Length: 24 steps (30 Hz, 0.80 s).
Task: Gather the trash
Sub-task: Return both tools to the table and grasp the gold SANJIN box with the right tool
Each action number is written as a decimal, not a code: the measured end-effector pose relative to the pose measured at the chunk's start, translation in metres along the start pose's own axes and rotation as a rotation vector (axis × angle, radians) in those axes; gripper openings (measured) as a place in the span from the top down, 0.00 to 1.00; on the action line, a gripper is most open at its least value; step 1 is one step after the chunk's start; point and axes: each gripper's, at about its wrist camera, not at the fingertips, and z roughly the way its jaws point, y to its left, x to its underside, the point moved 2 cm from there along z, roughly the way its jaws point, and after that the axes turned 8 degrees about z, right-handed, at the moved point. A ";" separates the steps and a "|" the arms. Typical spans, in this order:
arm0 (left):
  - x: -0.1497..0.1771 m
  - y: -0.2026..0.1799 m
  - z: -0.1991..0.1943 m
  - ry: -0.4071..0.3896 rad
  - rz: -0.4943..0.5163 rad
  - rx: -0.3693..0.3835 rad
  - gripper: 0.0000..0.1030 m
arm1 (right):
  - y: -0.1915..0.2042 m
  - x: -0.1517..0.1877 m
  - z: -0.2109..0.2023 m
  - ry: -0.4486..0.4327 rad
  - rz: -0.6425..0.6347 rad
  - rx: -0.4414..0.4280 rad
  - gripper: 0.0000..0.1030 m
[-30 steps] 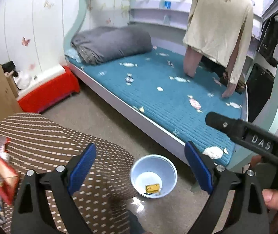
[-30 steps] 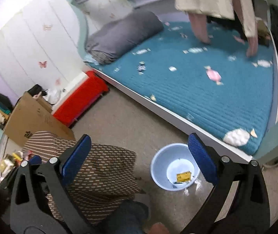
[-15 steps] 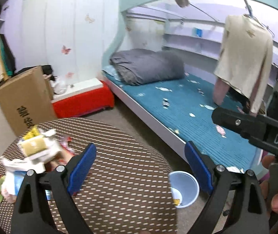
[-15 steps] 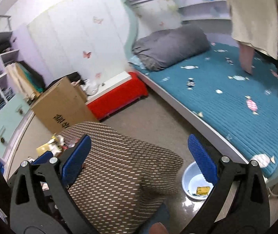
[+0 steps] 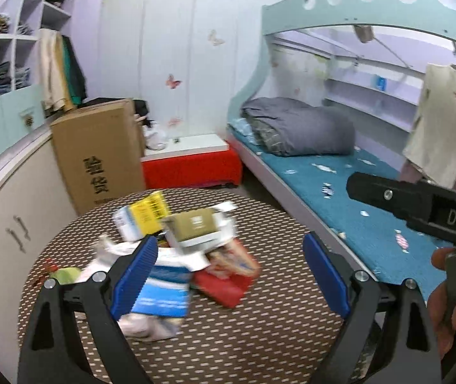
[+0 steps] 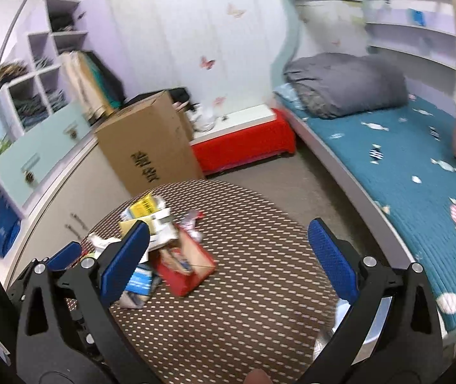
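Both tools are empty. Left gripper (image 5: 228,272): jaws spread wide, nothing between the blue pads. Right gripper (image 6: 228,259): same, wide and unloaded.

Trash pile (image 5: 176,249) sits on the round brown patterned table (image 5: 260,326), at about 10 to 11 o'clock on the tabletop as seen from the left wrist. Contents legible despite motion blur: a tan carton (image 5: 196,224) on top, a yellow-and-white box (image 5: 144,216) behind it, a red packet (image 5: 228,272) at the near right edge, a blue-and-white box (image 5: 164,291) lowest and nearest. In the right wrist view the same heap lies around 9 to 10 o'clock, with the red packet (image 6: 184,267) closest to that gripper. No bin shows in either view.

Judgement: the step in hand is the approach to the pile for a first pick.

Notes for doing it well:
- Take an outer, free item first; the red packet looks the least overlapped.
- Bring one pad to each side of a flat face, not a corner.
- Come in low and level, so the pads do not shove the heap toward the 9 o'clock rim.
- Cartons look light and crushable; close gently.
- Risk: lifting a lower piece may spill the tan carton off the stack.
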 end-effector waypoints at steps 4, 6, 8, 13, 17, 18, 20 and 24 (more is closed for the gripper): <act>0.014 0.031 -0.001 0.018 -0.015 -0.060 0.13 | 0.027 0.007 0.032 0.066 -0.048 -0.034 0.06; 0.022 0.049 0.000 0.031 -0.030 -0.082 0.13 | 0.039 0.010 0.046 0.096 -0.069 -0.051 0.06; 0.030 0.063 0.000 0.040 -0.039 -0.104 0.13 | 0.048 0.014 0.059 0.124 -0.089 -0.063 0.06; 0.047 0.097 0.003 0.075 -0.077 -0.143 0.13 | 0.074 0.024 0.095 0.190 -0.150 -0.085 0.06; 0.054 0.114 0.010 0.089 -0.095 -0.156 0.13 | 0.086 0.032 0.125 0.237 -0.201 -0.055 0.06; 0.055 0.117 0.011 0.090 -0.095 -0.153 0.13 | 0.086 0.034 0.132 0.249 -0.201 -0.055 0.06; 0.057 0.120 0.016 0.095 -0.092 -0.144 0.13 | 0.083 0.037 0.144 0.275 -0.196 -0.067 0.06; 0.057 0.125 0.029 0.107 -0.079 -0.107 0.13 | 0.073 0.041 0.151 0.300 -0.145 -0.116 0.30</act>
